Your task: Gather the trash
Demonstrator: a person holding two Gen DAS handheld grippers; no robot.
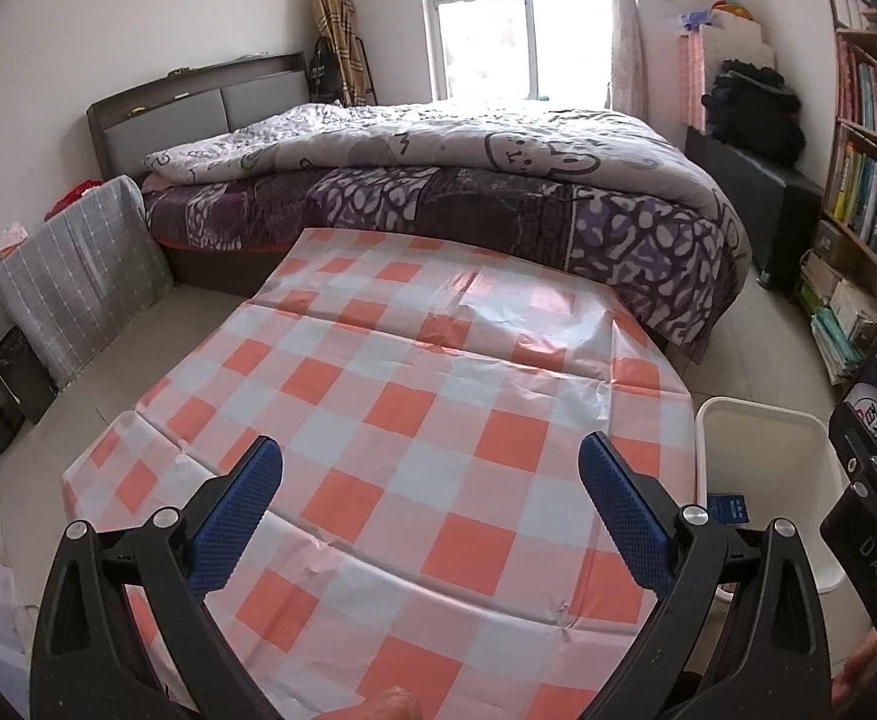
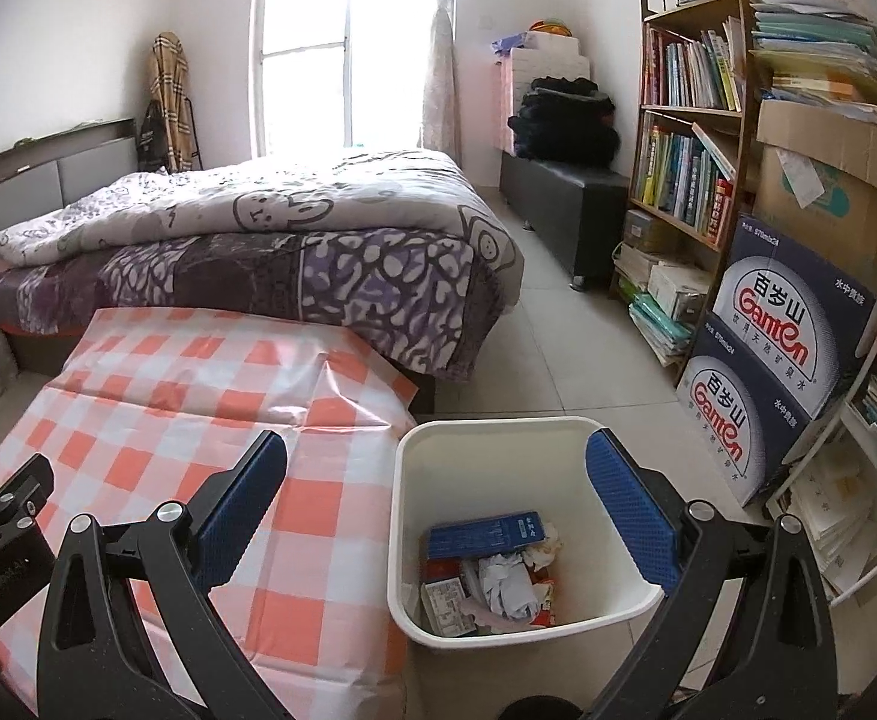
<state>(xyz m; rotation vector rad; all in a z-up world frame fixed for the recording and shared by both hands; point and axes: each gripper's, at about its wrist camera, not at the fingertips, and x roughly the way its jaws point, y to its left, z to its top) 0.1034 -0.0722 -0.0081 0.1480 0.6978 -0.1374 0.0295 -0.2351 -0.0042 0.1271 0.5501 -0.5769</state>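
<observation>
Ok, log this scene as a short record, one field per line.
table: checked orange-and-white cloth, no trash visible on it
bin: white bin on the floor beside the table's right edge
bin contents: blue box, crumpled paper, other wrappers
left tongs: open, empty, above the cloth
right tongs: open, empty, above the bin's left rim
background: bed, bookshelf, stacked water cartons

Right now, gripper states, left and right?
Left gripper: open, empty, over the table.
Right gripper: open, empty, above the bin.
</observation>
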